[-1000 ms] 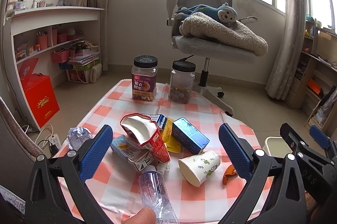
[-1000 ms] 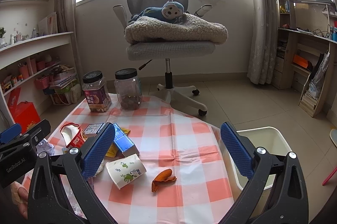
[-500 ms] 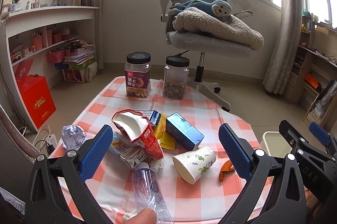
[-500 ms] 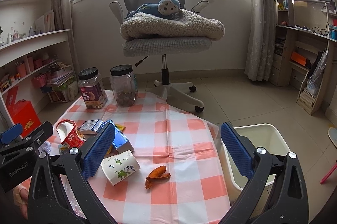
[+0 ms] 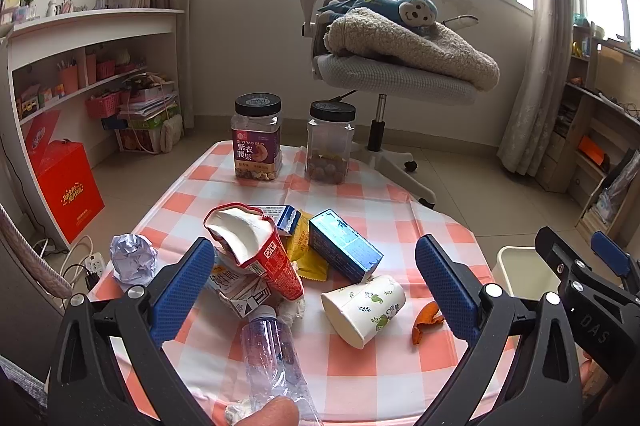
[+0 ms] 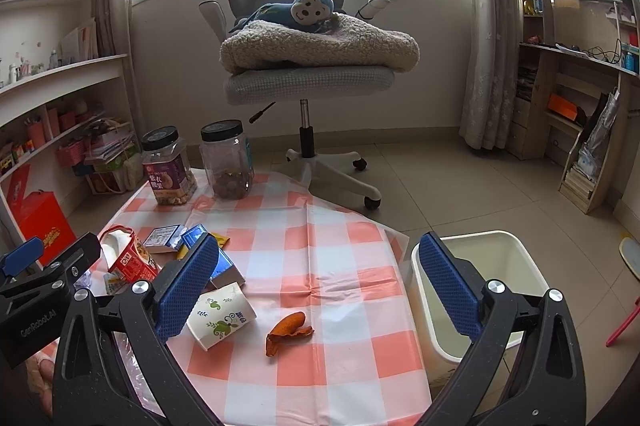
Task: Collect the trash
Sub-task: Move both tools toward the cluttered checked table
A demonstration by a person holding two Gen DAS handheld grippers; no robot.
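Note:
Trash lies on a table with an orange-and-white checked cloth (image 5: 372, 201): a torn red noodle cup (image 5: 256, 252), a blue carton (image 5: 344, 246), a tipped paper cup (image 5: 364, 308), a clear plastic bottle (image 5: 272, 350), a crumpled foil ball (image 5: 132, 258) and an orange peel (image 6: 288, 330). My left gripper (image 5: 314, 290) hovers open above the near pile. Open as well, my right gripper (image 6: 318, 290) hangs over the peel and the paper cup (image 6: 220, 314). A cream waste bin (image 6: 476, 290) stands on the floor right of the table.
Two black-lidded snack jars (image 5: 258, 137) (image 5: 330, 143) stand at the table's far edge. Behind them is a grey office chair (image 6: 308, 77) with a blanket and a toy monkey. Shelves line the left wall, with a red box (image 5: 66, 189) below.
Both grippers have drawn slightly back and up from the table, so the trash sits a little lower in view. Nothing was grasped; both stay open.

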